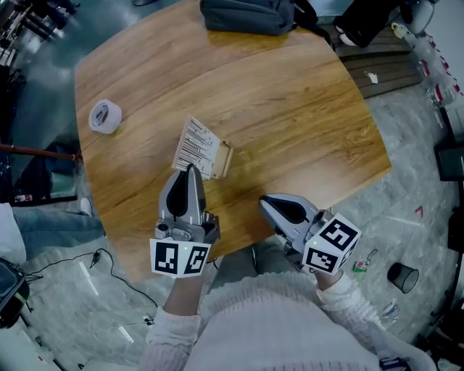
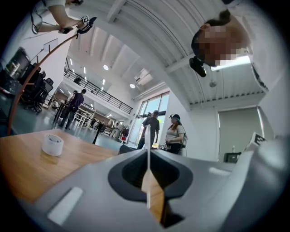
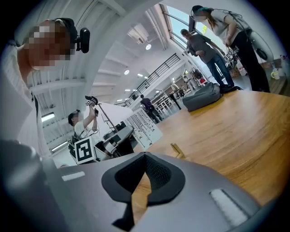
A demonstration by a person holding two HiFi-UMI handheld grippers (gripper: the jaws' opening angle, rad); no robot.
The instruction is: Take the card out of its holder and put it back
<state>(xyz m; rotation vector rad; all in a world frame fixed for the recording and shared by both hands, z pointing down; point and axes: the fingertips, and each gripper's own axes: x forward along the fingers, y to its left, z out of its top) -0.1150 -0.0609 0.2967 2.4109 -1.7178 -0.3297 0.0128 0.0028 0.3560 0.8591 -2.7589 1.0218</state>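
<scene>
**Card Pinched in the Left Hand-Held Gripper, Beside Its Holder**

The white printed card (image 1: 196,145) was clamped by its near edge in the left hand-held gripper (image 1: 191,169). That gripper's jaws were closed flat against it. In the left gripper view the card (image 2: 147,158) showed edge-on as a thin white line running up between them.

The wooden card holder (image 1: 225,160) lay on the surface (image 1: 304,109), just beside the card. From the head view the card overlapped the holder's left side. In the right gripper view a strip of bare wood showed between the card's lower corner and the holder (image 3: 177,151). There the card appeared out of the slot and tilted up off the wood.

The right hand-held gripper (image 1: 265,202) hung nearer the person than the holder and to its right, apart from it, over the near edge of the surface. Its jaws were pressed together with nothing between them.

A roll of tape (image 1: 105,116) sat well to the left of the holder. A dark bag (image 1: 246,14) rested well beyond the holder, at the far edge of the surface. Far to the right of the holder, a black cup (image 1: 403,276) stood on the floor. Both gripper views showed people standing in the hall beyond.
</scene>
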